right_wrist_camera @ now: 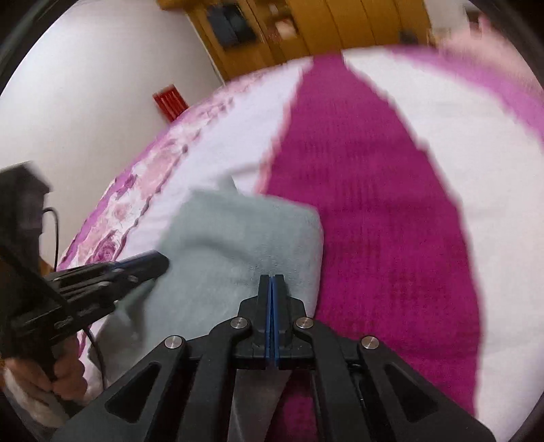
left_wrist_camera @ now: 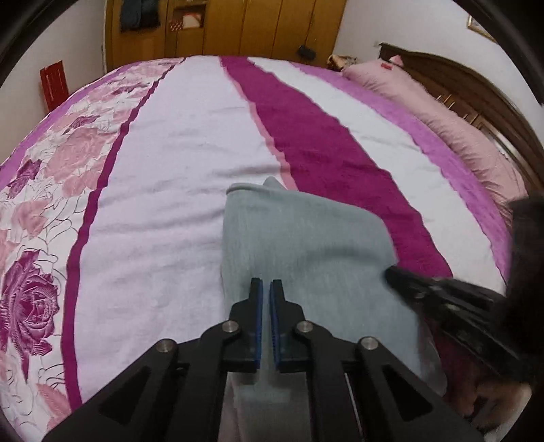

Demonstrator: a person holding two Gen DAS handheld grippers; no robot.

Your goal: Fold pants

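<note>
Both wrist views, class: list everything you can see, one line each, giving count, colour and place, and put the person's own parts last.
Pants: one, grey, folded on the near part of the bed.
Bed cover: one, white with magenta stripes and a rose border on the left, across the bed.
Pillow: one, pink, along the headboard on the right.
Headboard: one, dark wood, far right.
Wardrobe: one, yellow-brown wood, beyond the bed.
Red item: one, against the left wall; identity unclear.
Left gripper: black, blue pads, jaws slightly apart over the pants.
Right gripper: black, blue pads, jaws closed over the pants; a grip is unclear.
Hand: one, holding the left gripper's handle.
</note>
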